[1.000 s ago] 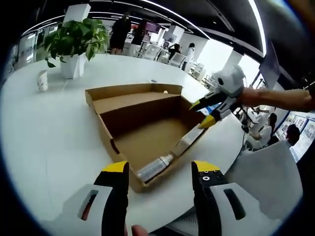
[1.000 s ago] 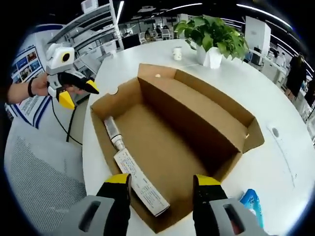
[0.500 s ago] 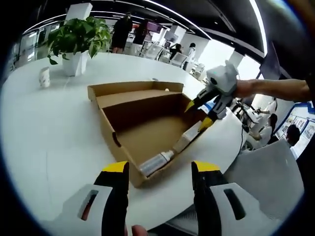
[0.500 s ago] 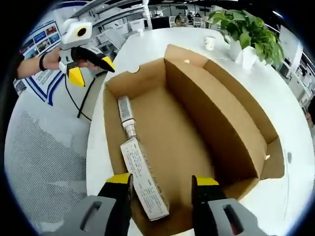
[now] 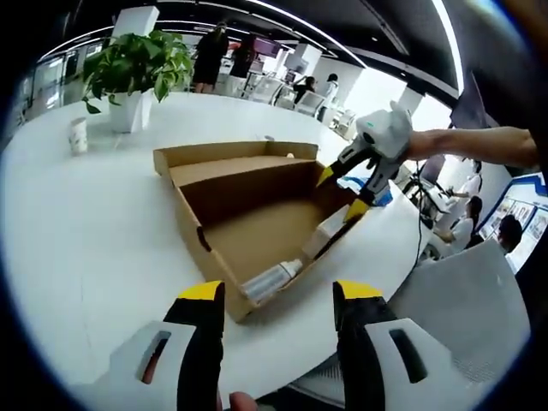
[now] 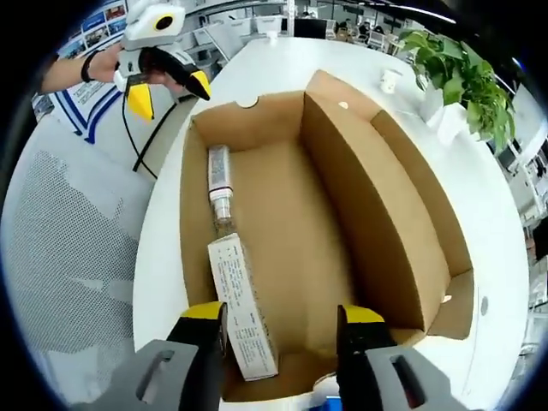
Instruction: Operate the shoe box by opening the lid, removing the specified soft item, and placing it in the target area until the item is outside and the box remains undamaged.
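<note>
Cardboard shoe box (image 6: 377, 214) open | my right gripper (image 6: 281, 318) spread above white tube (image 6: 224, 218) | left gripper (image 5: 278, 295) spread, idle | I'd pinch mid-tube, avoiding the box walls.

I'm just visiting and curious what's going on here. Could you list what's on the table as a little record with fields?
Box: open cardboard shoe box, lid flap folded back
Inside the box: a tube and a white printed carton, lying end to end along one wall
Right gripper: open, over the near end of the box
Left gripper: open, held back from the box
Elsewhere on the table: potted plant, small cup
</note>
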Motion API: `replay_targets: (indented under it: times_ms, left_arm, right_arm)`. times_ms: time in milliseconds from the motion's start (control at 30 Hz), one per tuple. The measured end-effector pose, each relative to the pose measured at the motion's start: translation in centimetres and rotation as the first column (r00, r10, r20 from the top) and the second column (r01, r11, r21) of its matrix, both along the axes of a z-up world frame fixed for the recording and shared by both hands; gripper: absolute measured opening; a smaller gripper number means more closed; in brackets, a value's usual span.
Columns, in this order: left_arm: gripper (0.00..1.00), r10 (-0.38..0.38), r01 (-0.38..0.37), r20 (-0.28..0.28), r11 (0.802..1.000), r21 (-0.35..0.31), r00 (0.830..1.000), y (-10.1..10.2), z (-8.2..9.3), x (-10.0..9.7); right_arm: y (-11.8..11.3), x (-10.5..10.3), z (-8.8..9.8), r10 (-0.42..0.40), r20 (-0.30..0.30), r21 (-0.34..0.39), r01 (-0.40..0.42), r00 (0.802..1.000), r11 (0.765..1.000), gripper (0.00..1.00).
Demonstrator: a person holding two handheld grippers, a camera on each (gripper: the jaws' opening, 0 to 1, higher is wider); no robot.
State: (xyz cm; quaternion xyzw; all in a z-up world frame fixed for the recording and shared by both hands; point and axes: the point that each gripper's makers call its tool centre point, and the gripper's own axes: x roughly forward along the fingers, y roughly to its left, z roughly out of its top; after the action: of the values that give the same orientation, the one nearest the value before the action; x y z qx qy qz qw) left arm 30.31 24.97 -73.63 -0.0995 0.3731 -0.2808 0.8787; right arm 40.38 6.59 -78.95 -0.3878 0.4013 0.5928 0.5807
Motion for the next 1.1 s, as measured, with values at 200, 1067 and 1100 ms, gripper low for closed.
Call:
replay_targets:
  times_ms: [200, 1067, 1100]
  left_arm:
    - [0.52, -0.006, 0.006, -0.006, 1.0, 0.001, 1.0, -0.1, -0.2, -0.3]
    - [0.51, -0.008, 0.008, -0.007, 1.0, -0.012, 1.0, -0.3, 0.0, 0.2]
    - [0.51, -0.007, 0.007, -0.007, 1.0, -0.013, 1.0, -0.2, 0.1, 0.2]
  right_arm:
    - [0.3, -0.6, 0.0, 0.052, 0.0, -0.017, -0.052, 0.999, 0.999, 0.48]
    - [0.8, -1.0, -3.4, 0.165, 0.06, -0.162, -0.153, 0.985, 0.975, 0.3]
    - [0.7, -1.0, -3.5, 0.165, 0.058, -0.166, -0.154, 0.985, 0.974, 0.28]
